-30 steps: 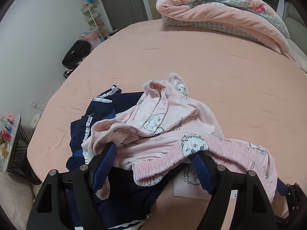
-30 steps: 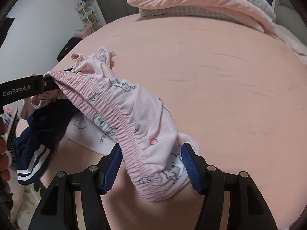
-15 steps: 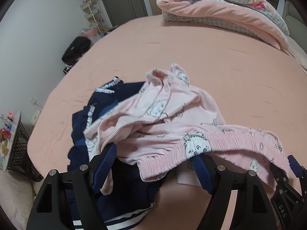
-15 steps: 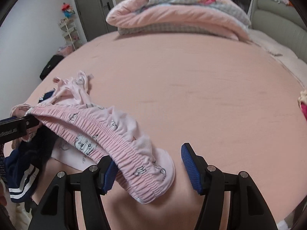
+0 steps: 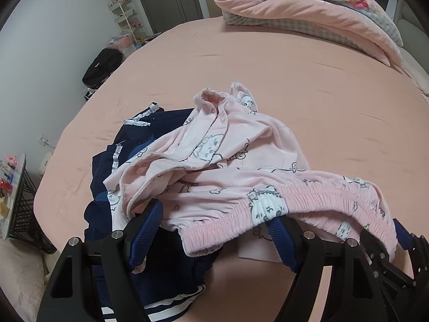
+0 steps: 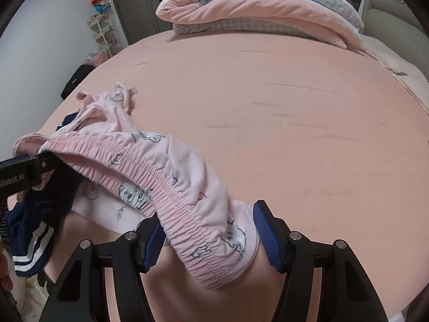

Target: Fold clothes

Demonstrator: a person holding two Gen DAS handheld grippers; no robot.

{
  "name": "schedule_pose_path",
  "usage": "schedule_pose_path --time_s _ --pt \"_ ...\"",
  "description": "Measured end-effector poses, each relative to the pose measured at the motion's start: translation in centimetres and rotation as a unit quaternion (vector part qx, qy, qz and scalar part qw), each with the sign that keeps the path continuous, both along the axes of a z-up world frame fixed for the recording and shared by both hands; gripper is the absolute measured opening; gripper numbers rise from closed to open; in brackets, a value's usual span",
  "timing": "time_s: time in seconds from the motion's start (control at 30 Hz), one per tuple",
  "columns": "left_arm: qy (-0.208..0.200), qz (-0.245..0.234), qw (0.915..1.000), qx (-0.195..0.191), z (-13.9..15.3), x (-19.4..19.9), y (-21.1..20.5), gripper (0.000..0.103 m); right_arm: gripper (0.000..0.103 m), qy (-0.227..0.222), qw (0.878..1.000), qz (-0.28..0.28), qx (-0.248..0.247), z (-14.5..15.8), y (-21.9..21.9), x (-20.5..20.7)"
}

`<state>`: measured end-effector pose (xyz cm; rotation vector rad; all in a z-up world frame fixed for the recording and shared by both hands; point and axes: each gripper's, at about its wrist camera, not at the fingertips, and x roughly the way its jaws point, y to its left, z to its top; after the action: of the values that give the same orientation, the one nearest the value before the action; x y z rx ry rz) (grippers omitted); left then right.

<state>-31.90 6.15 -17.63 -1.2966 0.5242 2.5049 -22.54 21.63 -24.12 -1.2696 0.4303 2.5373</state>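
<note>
Pink pyjama trousers [image 5: 308, 196] with a cartoon print hang by their gathered waistband between my two grippers, just above the pink bed [image 5: 268, 67]. My left gripper [image 5: 214, 216] stands open, and the waistband drapes over its right finger and bunches across the gap. My right gripper [image 6: 209, 214] is open too, with the trousers [image 6: 166, 166] lying over its left finger and filling the space up to the right one. No pad presses the cloth. A pink pyjama top [image 5: 228, 139] lies crumpled on a navy garment [image 5: 107, 177] with white stripes.
A folded pink and checked quilt [image 5: 308, 8] lies at the far end of the bed. Off the left edge are a black bag [image 5: 102, 64], a white shelf [image 5: 126, 16] and a black side table [image 5: 16, 201]. A grey headboard [image 6: 396, 26] is on the right.
The waistband hung on the right gripper's left finger alone half a second ago and now spans both fingers. The right gripper has turned a little. The left gripper has kept still.
</note>
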Motion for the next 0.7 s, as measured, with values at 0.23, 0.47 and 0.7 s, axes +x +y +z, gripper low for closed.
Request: schedule_pose_path --time_s 0.23,0.47,0.7 --pt "-0.003 0.016 0.9999 0.003 -0.5 -0.6 -0.1 0.075 0.062 -0.009 1.0 -0.027 -0.012 -0.9 1.6 -2.2" --pt "-0.012 0.02 0.9994 0.027 -0.6 -0.7 -0.3 0.042 0.056 -0.012 1.0 -0.017 0.008 -1.3 0.9 -1.8" --pt "-0.013 0.046 0.9979 0.044 -0.4 -0.7 -1.2 0.033 0.021 -0.014 0.999 -0.008 0.028 -1.1 0.5 -1.6"
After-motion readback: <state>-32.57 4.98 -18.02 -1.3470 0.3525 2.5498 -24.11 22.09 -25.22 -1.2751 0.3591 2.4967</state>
